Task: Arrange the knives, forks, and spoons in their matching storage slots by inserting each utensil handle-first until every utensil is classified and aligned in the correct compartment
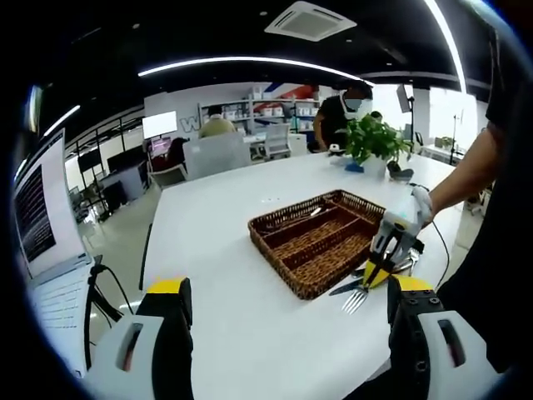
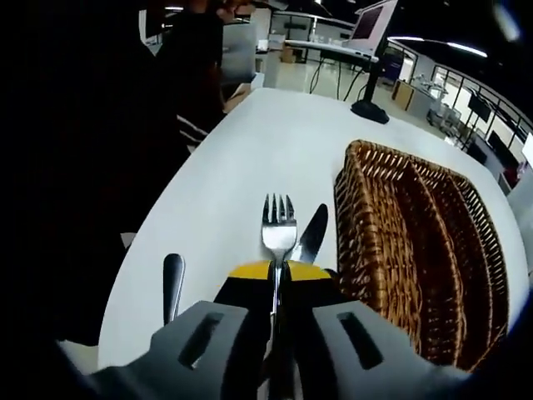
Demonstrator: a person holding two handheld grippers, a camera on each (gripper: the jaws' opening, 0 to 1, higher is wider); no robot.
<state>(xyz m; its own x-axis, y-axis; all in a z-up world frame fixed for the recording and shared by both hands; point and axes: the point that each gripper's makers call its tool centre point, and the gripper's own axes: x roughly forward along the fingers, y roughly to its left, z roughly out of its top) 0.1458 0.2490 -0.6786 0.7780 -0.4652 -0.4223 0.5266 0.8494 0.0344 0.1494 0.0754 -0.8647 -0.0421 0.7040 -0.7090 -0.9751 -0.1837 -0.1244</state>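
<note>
Your right claw (image 2: 277, 279) grips the fork (image 2: 279, 229) beside the basket (image 2: 416, 242); left claw (image 1: 287, 321) gapes idle. Next, turn it handle-first toward a slot.

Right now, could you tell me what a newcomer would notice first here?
Probably the brown wicker tray with long compartments on the white table. Next, the right tool, shut on a fork beside the tray, with a knife alongside it.

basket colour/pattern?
Brown woven wicker basket, clearest in the right gripper view.
</note>
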